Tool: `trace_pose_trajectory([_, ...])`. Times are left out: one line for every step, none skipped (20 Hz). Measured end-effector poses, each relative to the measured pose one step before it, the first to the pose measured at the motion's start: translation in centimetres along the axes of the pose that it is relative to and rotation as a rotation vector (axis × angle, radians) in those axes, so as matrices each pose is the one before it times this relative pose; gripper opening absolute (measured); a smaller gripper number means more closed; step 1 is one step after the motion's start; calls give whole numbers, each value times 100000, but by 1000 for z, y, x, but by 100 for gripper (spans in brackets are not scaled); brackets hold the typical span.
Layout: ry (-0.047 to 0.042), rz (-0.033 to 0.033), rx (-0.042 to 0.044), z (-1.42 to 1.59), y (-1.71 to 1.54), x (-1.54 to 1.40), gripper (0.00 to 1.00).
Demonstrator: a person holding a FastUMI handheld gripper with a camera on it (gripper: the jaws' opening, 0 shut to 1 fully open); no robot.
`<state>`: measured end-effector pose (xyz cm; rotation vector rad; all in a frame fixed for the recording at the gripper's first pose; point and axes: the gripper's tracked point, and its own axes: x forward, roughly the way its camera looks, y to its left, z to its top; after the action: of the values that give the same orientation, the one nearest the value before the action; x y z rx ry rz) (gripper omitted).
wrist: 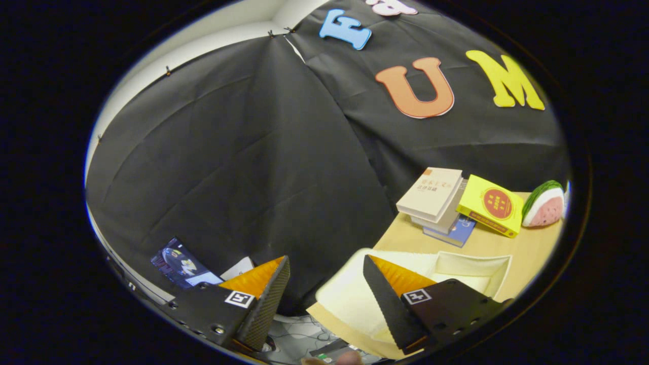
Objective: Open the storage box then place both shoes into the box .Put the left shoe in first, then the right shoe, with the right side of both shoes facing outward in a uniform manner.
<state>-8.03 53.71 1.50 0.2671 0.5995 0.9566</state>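
Black cloth walls the booth behind a pale wooden tabletop (487,243). The cream storage box (474,271) lies just beyond the right finger, which partly hides it. The gripper (324,284) hangs with fingers wide apart, holding nothing. Stacked books (436,195) and a watermelon-slice toy (545,205) sit farther back.

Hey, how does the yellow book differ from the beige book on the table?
The yellow book has a round red emblem on its cover; the beige book has a plain pale cover with a small orange corner mark. The beige book tops a stack of books; the yellow book leans against that stack. Both lie beyond the open tool.
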Motion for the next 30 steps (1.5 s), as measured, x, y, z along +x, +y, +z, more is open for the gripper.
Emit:
trace_pose_trajectory([-2283, -1517, -1053, 200, -471, -464, 90])
trace_pose_trajectory([-2834, -1936, -1461, 138, -816, -556, 90])
trace_pose_trajectory([-2831, -2092, -1521, 216, -968, -736, 90])
trace_pose_trajectory([-2613, -1650, -1987, 42, -983, -897, 90])
trace_pose_trajectory([-3417, -1822, -1771, 306, -1048, -951, 90])
trace_pose_trajectory([-2541, -1968, -1505, 87, -1192, -1108, 90])
trace_pose_trajectory([-1872, -2600, -1467, -15, -1478, -1256, 90])
trace_pose_trajectory([-1435, -2687, -1376, -82, -1631, -1322, 90])
trace_pose_trajectory([-1436, -3238, -1833, 10, -1862, -1474, 90])
trace_pose_trajectory([-1366, -3492, -1939, 42, -2075, -1435, 90])
trace_pose_trajectory([-1497, -3154, -1941, 62, -2115, -1521, 90])
trace_pose_trajectory([-1833, -3628, -1345, 206, -2135, -1623, 90])
trace_pose_trajectory([-1993, -3234, -631, 203, -2213, -1496, 90])
trace_pose_trajectory([-1986, -2924, -395, 272, -2197, -1320, 90])
trace_pose_trajectory([-1797, -2861, 10, 227, -2171, -1311, 90])
trace_pose_trajectory([-1595, -1984, -255, 25, -2067, -1180, 90])
trace_pose_trajectory([-1877, -874, -161, 125, -1875, -1023, 90])
trace_pose_trajectory([-892, -1022, -703, -68, -2002, -784, 90])
trace_pose_trajectory([854, -950, -673, -564, -2064, -685, 90])
trace_pose_trajectory([1047, -879, -100, -726, -1674, -500, 90])
trace_pose_trajectory([1968, -1120, 45, -944, -1772, -468, 90])
trace_pose_trajectory([1840, -980, 855, -1142, -1706, -354, 90])
trace_pose_trajectory([1638, -1081, 853, -1007, -1599, -373, 90])
trace_pose_trajectory([1350, -1677, 542, -1182, -1612, -218, 90])
trace_pose_trajectory([962, -1795, 596, -1142, -1548, -213, 90])
trace_pose_trajectory([1490, -1650, 310, -1239, -1416, 127, 90])
trace_pose_trajectory([2525, -2035, 61, -1601, -1179, -93, 90])
trace_pose_trajectory([2780, -1988, 388, -1485, -891, -239, 90])
trace_pose_trajectory([2639, -2419, 834, -1488, -1006, 145, 90])
trace_pose_trajectory([2706, -1964, 1467, -1491, -740, 313, 90])
